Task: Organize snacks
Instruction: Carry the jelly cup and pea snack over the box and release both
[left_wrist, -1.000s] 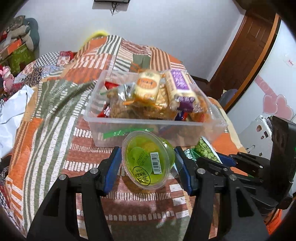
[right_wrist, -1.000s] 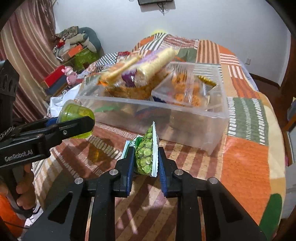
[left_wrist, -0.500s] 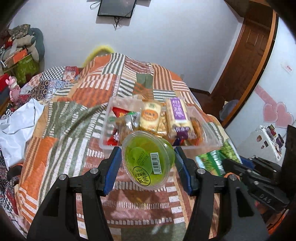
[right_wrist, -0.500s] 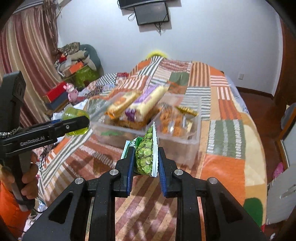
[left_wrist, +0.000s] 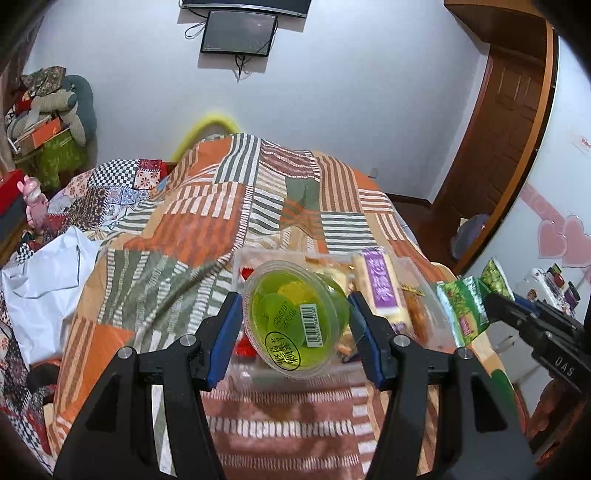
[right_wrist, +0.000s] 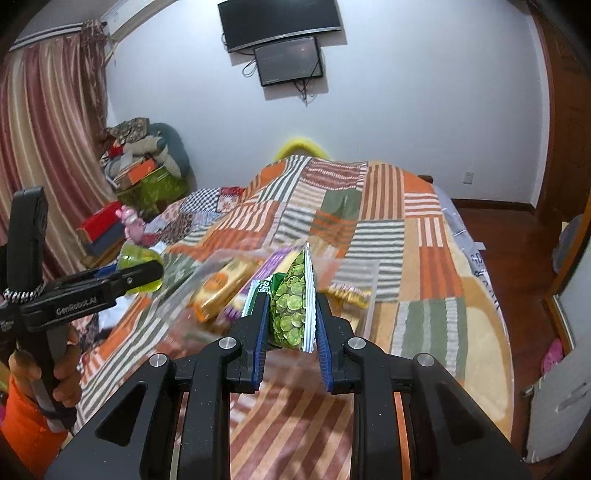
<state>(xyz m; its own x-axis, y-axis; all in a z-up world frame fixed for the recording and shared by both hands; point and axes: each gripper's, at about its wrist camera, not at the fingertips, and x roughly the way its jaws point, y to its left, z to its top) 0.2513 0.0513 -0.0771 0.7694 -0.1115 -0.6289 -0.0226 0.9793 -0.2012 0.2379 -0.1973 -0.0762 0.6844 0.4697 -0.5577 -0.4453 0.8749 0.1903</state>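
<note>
My left gripper (left_wrist: 293, 319) is shut on a clear cup of green jelly (left_wrist: 295, 317), its labelled lid facing the camera. It hangs above the near wall of a clear plastic bin (left_wrist: 424, 280) full of snack packs, among them a purple-labelled bar (left_wrist: 380, 286). My right gripper (right_wrist: 290, 314) is shut on a green pea snack bag (right_wrist: 293, 306), held upright over the same bin (right_wrist: 369, 291). The right wrist view also shows the left gripper (right_wrist: 142, 275) with the jelly cup (right_wrist: 138, 258) at the left. The pea bag (left_wrist: 465, 306) appears at the right in the left wrist view.
The bin sits on a bed with an orange, green and white striped patchwork quilt (left_wrist: 229, 206). White cloth (left_wrist: 40, 273) lies at the bed's left edge. Boxes and soft toys (right_wrist: 144, 162) pile up by the curtain. A wooden door (left_wrist: 502, 147) stands at the right.
Both grippers have risen and tilted up with their snacks still held. The bin now looks smaller and lower in both views, and more of the wall and screens shows.
</note>
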